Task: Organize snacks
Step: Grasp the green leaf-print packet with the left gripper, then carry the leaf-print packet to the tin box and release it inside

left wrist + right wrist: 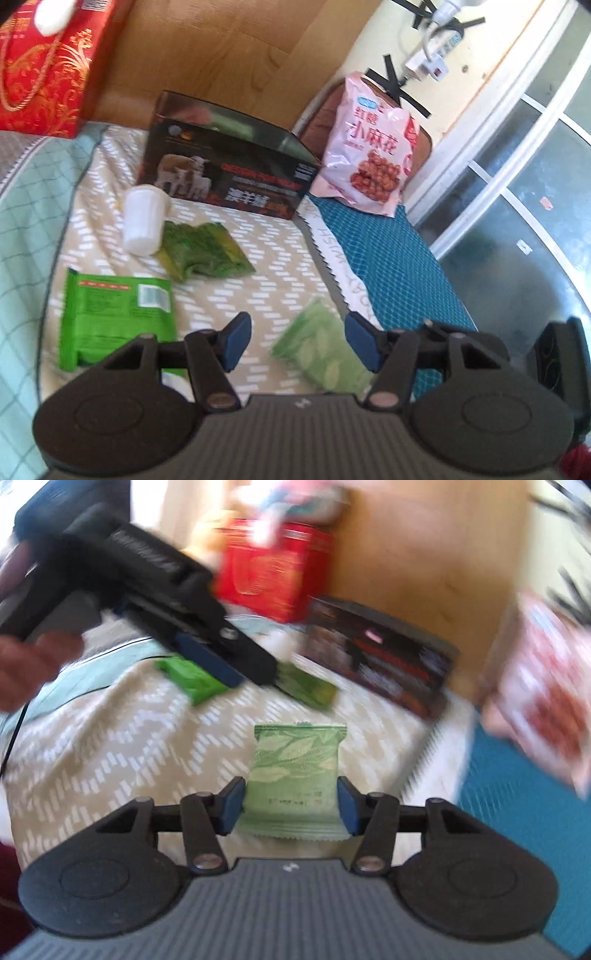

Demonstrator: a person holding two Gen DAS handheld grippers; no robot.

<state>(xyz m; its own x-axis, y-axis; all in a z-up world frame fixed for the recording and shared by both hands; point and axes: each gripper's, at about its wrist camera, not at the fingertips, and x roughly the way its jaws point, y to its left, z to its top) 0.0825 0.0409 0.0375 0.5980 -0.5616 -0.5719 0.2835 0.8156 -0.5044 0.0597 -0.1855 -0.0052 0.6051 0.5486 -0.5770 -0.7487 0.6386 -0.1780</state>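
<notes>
Left gripper point(298, 341): fingers apart, nothing between the pads; above the patterned sheet point(236, 236), bright green packet point(118, 317) to its left, pale green packet point(321, 354) just inside its right pad.
Right gripper point(291, 805): fingers apart, flanking the pale green packet; both pads right at the packet's 2 side edges, contact too close to tell.
Pale green packet: leaf-printed, flat on the sheet, near its right edge; lower crimped end between the right gripper's pads, upper end pointing toward the dark box point(225, 162).
Bright green packet: flat on the sheet at the left, barcode label facing up.
Dark green packet point(203, 251): crumpled, mid-sheet, touching the white cup point(142, 221).
White cup: lying on its side, just in front of the dark box.
Dark box: sheep picture on the front, standing at the back of the sheet against the wooden headboard point(221, 48).
Pink bag point(373, 147): upright, right of the dark box, base on the blue cloth point(391, 266).
Red box point(48, 70): gold pattern, rope handle, back left corner.
Right wrist view: blurred; left gripper point(236, 672) held by a hand point(33, 664), its tips over the bright green packet point(192, 679).
</notes>
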